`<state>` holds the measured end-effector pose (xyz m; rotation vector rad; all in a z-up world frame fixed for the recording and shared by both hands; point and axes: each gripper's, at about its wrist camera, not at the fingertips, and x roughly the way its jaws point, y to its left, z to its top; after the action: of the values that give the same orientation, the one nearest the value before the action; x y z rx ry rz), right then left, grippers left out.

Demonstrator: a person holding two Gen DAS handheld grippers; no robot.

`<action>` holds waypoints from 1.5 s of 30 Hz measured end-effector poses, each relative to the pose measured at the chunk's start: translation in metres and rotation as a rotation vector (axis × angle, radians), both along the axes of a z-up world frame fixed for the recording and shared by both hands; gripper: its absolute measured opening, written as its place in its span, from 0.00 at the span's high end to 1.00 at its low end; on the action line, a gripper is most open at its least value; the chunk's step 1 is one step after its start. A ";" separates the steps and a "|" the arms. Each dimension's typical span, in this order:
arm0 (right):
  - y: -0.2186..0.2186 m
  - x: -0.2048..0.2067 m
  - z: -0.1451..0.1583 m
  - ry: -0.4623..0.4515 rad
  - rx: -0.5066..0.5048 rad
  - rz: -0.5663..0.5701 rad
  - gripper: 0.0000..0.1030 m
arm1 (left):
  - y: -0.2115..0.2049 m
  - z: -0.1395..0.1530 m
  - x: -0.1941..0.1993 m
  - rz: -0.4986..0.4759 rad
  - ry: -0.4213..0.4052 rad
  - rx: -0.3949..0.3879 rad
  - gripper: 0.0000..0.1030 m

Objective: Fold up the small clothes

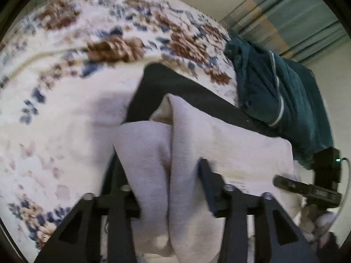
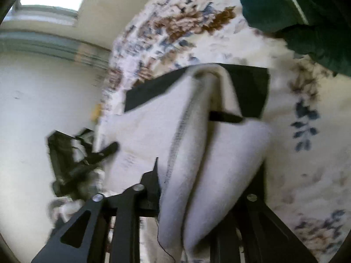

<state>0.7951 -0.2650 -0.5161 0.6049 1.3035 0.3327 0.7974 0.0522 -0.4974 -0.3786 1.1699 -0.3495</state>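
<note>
A white knit garment hangs stretched between my two grippers above a floral bedspread. My left gripper is shut on one bunched end of it; the cloth fills the gap between the fingers. My right gripper is shut on the other end, folds bulging between its fingers. A black flat cloth lies on the bed under the white garment and also shows in the right wrist view. The right gripper shows at the right of the left view.
A dark teal garment with a pale stripe lies heaped on the bed beyond the black cloth, also in the right wrist view. Green striped curtains and a pale wall stand behind the bed.
</note>
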 end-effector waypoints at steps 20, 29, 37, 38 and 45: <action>0.025 -0.179 0.140 -0.118 -0.834 -0.130 0.01 | -0.057 0.113 -0.162 0.072 -0.235 0.428 0.00; 0.031 -0.312 0.250 -0.245 -0.889 -0.203 0.01 | -0.064 0.208 -0.275 0.114 -0.319 0.410 0.00; 0.029 -0.441 0.357 -0.345 -0.879 -0.257 0.01 | -0.067 0.291 -0.373 0.127 -0.400 0.407 0.00; 0.029 -0.455 0.369 -0.363 -0.882 -0.259 0.01 | -0.068 0.300 -0.384 0.126 -0.411 0.413 0.00; 0.035 -0.559 0.452 -0.492 -0.876 -0.269 0.01 | -0.066 0.353 -0.458 0.154 -0.471 0.402 0.00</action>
<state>0.2364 -0.2298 -0.0641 -0.0613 0.7607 -0.3032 0.3398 -0.0135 -0.1440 -0.0260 0.7184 -0.0558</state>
